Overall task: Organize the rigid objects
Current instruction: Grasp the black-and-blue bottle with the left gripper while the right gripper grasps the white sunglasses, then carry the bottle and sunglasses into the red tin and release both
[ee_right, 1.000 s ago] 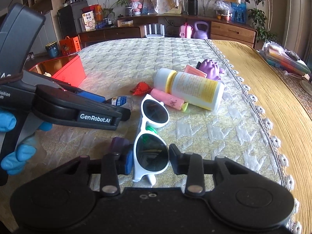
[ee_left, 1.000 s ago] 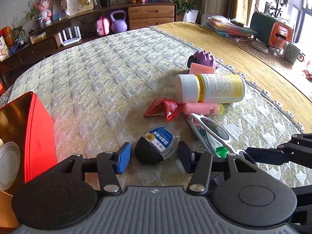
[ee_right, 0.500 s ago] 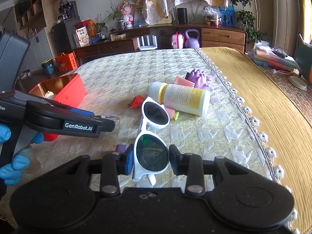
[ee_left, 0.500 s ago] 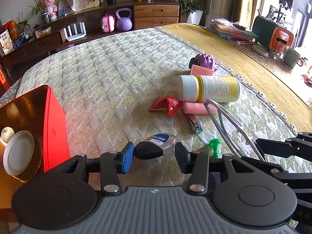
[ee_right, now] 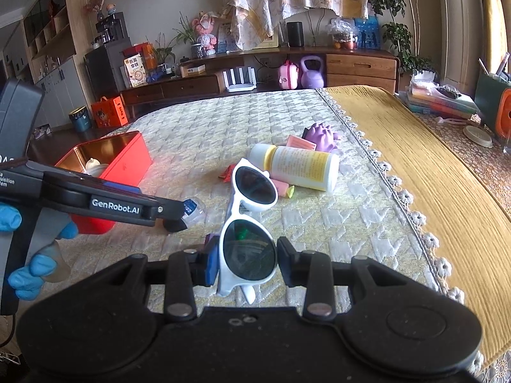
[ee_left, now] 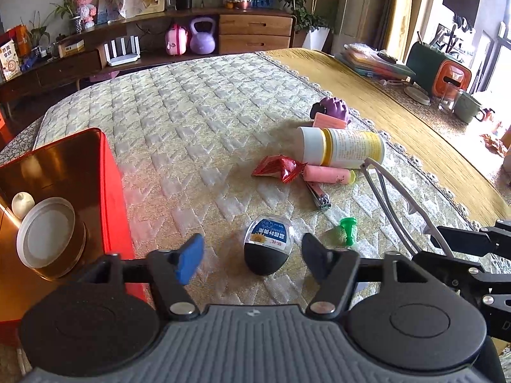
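Hidden behind the sunglasses in the right view: part of a green peg. Left claw tilted down over the surface, opening, pads clear of the small capsule lying between them. Right claw clamped on one lens – white arms only in the left view. Red tin at left, lid and bulb inside.

- Left wrist view: sits low behind the left gripper, angled down at the quilted table, close.
- Right wrist view: same setup behind the right gripper, facing the sideboard.
- Shared: white bottle, red box.
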`<state>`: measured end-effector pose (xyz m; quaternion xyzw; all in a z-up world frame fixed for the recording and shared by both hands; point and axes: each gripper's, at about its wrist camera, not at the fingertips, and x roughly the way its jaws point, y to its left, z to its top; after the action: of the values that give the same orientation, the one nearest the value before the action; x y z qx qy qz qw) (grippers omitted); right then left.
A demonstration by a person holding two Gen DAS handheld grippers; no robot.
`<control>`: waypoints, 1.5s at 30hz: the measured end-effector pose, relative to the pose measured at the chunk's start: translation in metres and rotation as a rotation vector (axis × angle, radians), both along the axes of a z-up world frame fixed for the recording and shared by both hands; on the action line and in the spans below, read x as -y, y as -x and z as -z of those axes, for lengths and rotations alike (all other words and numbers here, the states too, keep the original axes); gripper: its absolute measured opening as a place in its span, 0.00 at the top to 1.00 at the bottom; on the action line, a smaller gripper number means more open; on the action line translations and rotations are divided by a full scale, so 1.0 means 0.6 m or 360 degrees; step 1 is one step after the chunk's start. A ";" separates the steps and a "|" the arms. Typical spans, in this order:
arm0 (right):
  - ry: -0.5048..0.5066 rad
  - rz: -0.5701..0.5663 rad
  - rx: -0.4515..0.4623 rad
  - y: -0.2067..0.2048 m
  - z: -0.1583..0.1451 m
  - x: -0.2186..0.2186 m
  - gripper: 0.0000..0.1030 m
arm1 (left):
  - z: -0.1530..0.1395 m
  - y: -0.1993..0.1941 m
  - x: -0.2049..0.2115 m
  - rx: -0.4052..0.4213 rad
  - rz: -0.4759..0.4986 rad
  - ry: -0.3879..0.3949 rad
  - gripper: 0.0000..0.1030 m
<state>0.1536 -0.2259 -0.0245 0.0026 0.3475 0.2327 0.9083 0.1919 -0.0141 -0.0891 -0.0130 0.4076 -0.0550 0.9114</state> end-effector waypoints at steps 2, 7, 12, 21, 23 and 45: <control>-0.0005 0.0005 -0.0006 -0.002 0.002 0.001 0.65 | 0.002 -0.006 0.003 0.0018 0.0013 -0.0004 0.22; -0.0022 0.0018 -0.0030 -0.007 0.012 0.006 0.65 | 0.027 -0.033 0.020 -0.0032 0.0019 -0.0124 0.22; -0.0032 0.0029 -0.0052 -0.010 0.021 0.011 0.65 | 0.050 -0.045 0.036 -0.0055 0.0079 -0.0195 0.22; -0.0039 0.0038 -0.0072 -0.010 0.027 0.014 0.65 | 0.046 -0.044 0.049 -0.0034 0.0130 -0.0157 0.59; -0.0036 0.0039 -0.0071 -0.008 0.026 0.013 0.65 | 0.044 -0.043 0.052 -0.0033 0.0123 -0.0168 0.62; -0.0048 -0.0063 0.0040 0.021 -0.043 -0.018 0.65 | -0.043 0.026 -0.008 -0.0077 -0.0064 -0.0012 0.62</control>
<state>0.1410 -0.2153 0.0013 0.0064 0.3325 0.2560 0.9077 0.1762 -0.0090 -0.0632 -0.0190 0.4294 -0.0347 0.9022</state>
